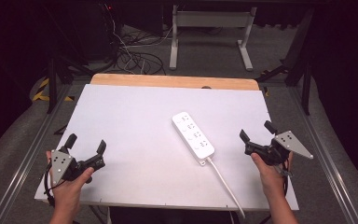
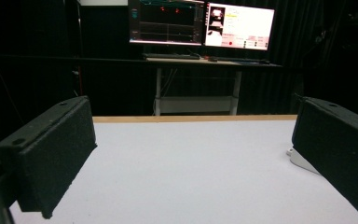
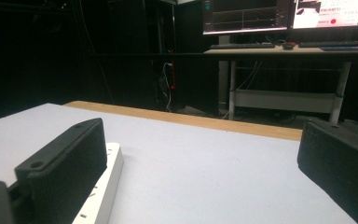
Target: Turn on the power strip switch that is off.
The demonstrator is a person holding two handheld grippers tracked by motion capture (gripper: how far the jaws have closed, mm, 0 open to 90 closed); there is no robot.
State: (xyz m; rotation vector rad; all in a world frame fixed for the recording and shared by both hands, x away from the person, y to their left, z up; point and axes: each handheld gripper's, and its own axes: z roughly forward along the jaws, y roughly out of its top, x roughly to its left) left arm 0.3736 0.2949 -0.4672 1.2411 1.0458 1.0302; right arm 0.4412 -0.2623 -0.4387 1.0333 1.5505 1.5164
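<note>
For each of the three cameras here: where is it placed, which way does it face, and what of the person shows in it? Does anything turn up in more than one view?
High view: above the near side, looking forward and down on the table; both hands, left gripper and right gripper, both open.
Left gripper view: low over the table, facing the far monitors; its own jaws, spread apart.
Right gripper view: low, facing the far desk; its own jaws, spread apart.
Shared: the white power strip shows in all three views.

White pwr strip (image 1: pixel 193 132) (black jaws)
</note>
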